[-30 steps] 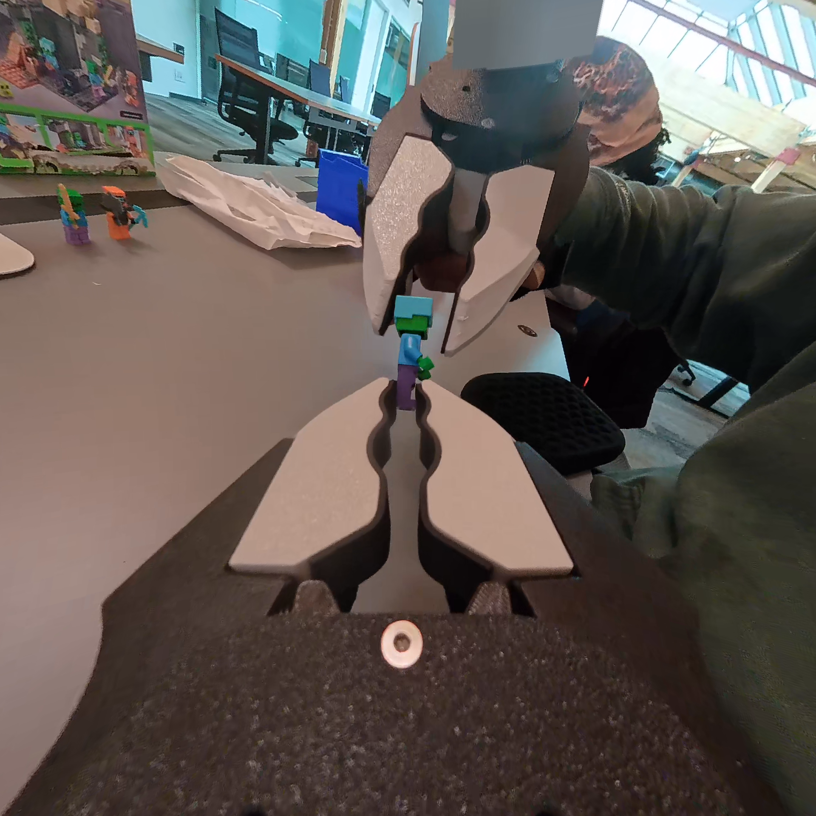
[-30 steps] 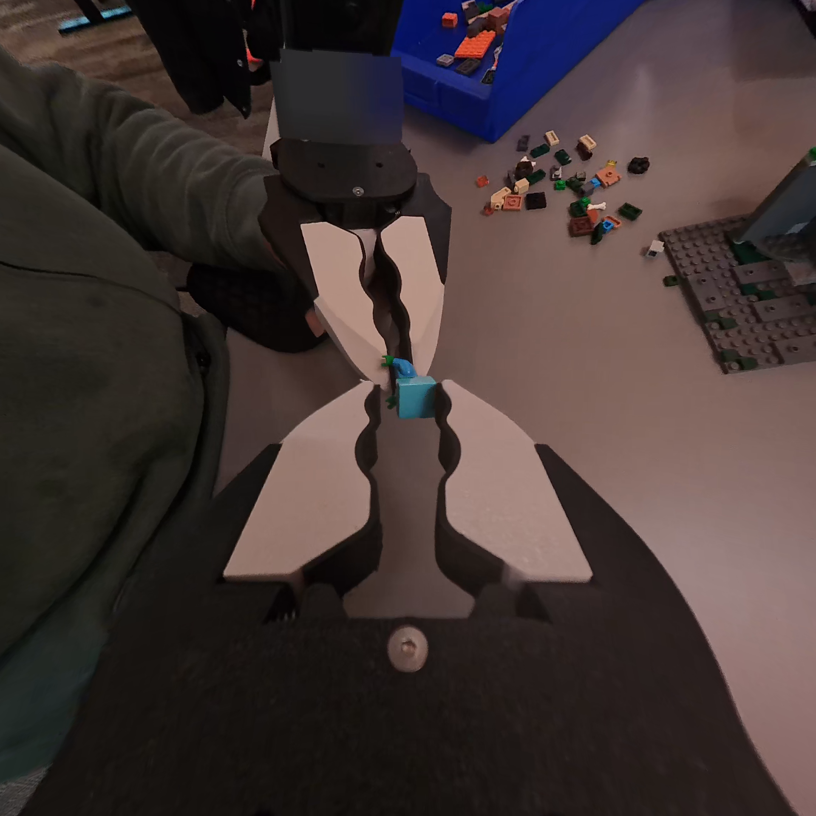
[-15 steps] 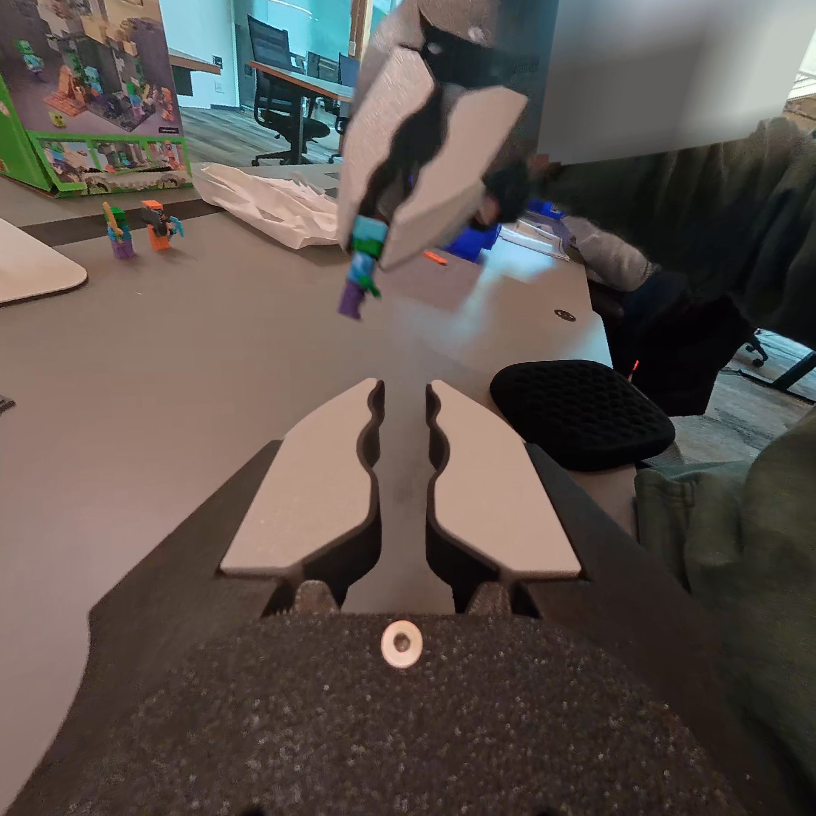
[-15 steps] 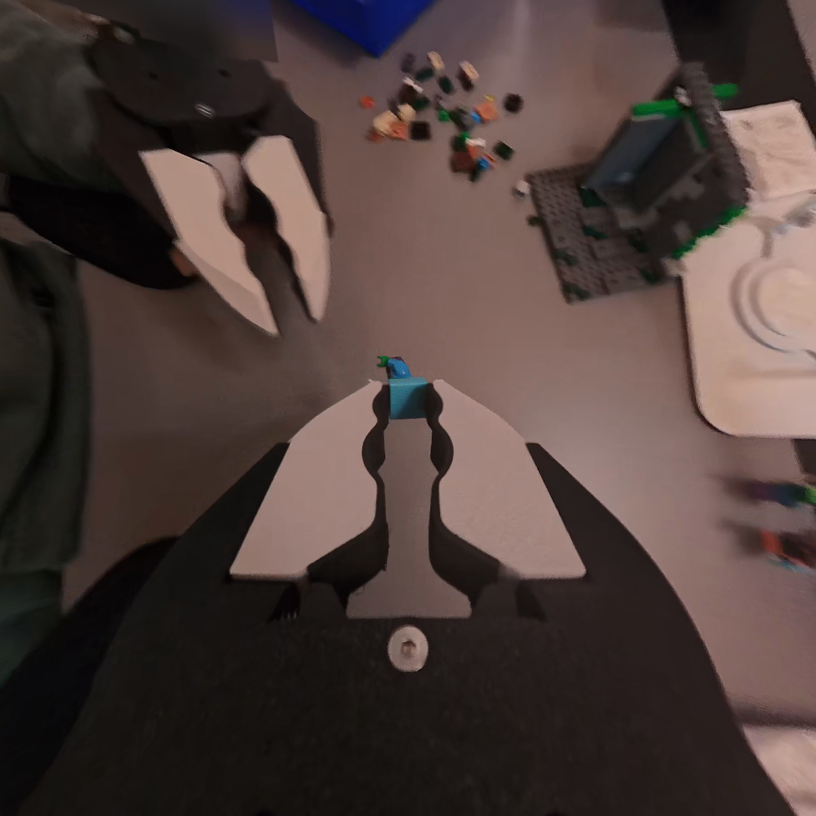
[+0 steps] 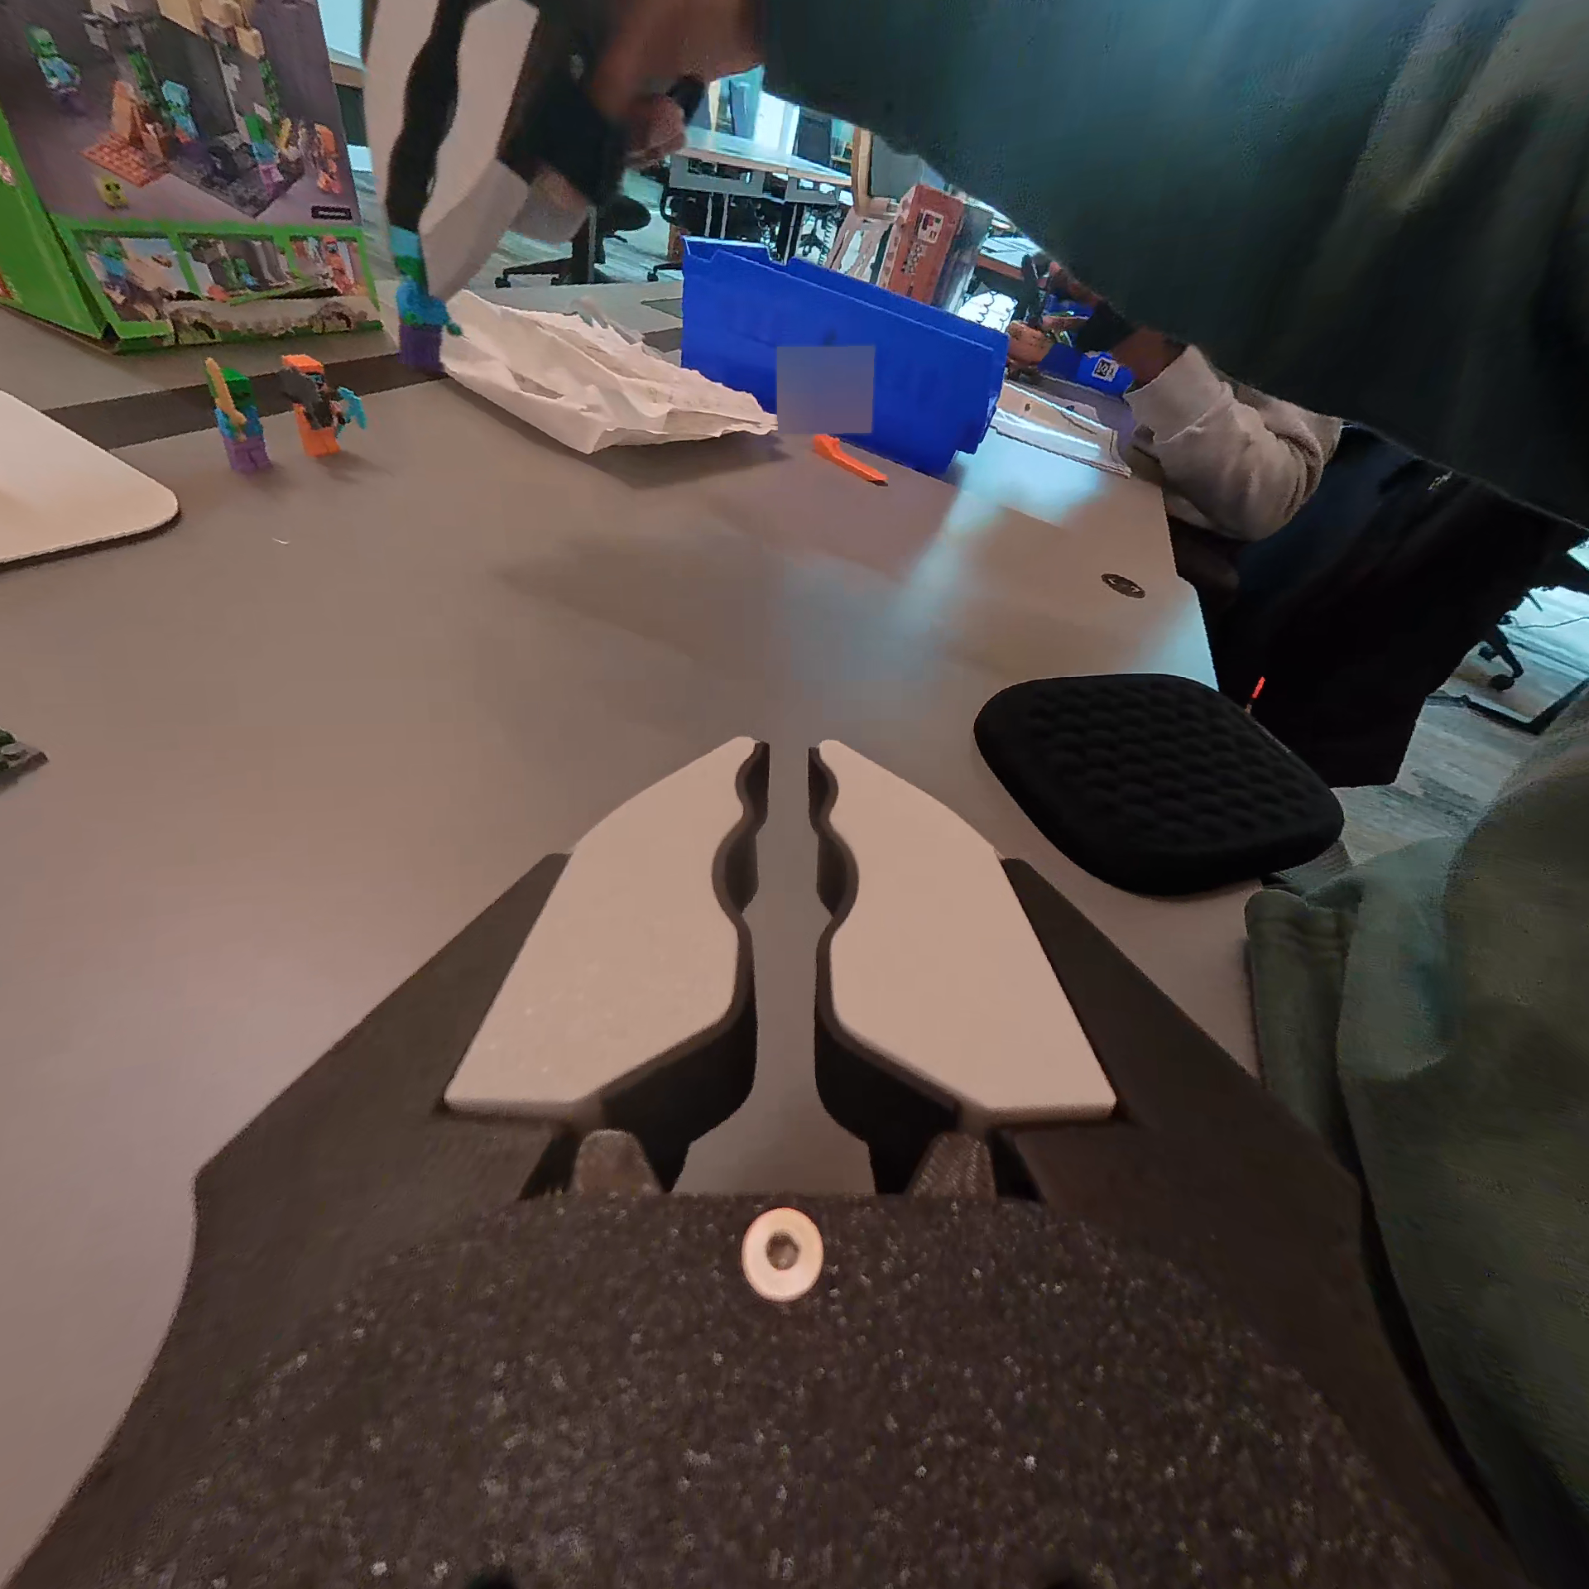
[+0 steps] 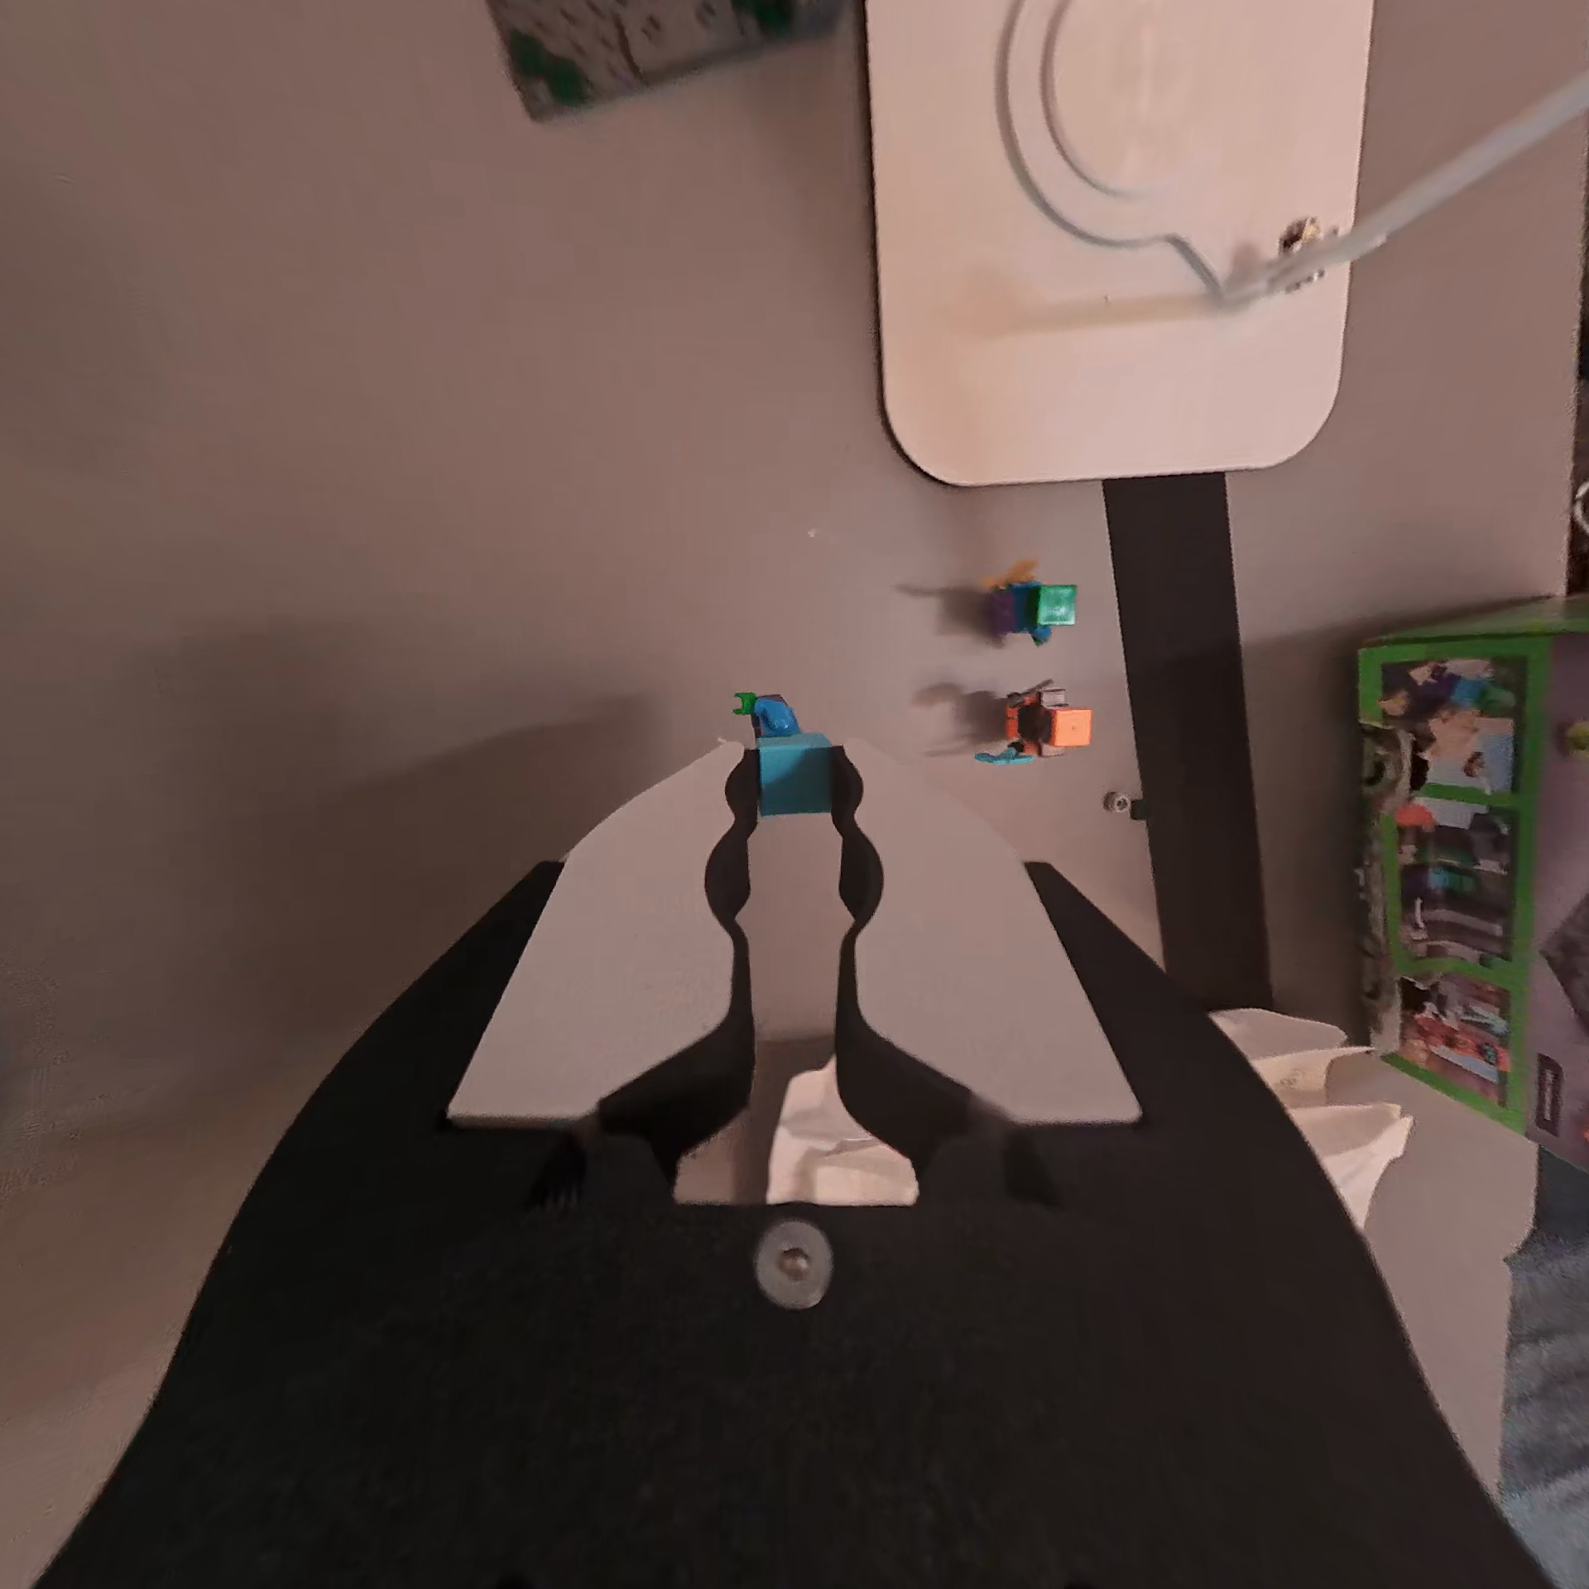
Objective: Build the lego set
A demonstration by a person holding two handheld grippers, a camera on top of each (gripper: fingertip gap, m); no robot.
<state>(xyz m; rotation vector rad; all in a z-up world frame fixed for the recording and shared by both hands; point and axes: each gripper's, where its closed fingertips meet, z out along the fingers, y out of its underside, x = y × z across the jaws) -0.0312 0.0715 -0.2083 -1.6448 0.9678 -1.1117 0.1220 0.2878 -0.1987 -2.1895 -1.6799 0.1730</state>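
Minifigure (image 6: 791, 774), light, rigid, joints likely to pop apart, pinched by its blue head in right gripper (image 6: 793, 757) above table near 2 standing figures (image 6: 1036, 671); left gripper (image 5: 787, 748) slightly parted, empty.

We see only the blue head of the minifigure (image 6: 793, 778) from the right wrist; its body is mostly hidden below. The grey baseplate (image 6: 641, 43) and green box (image 6: 1462, 868) are cut off at the edges, and both are blurred.
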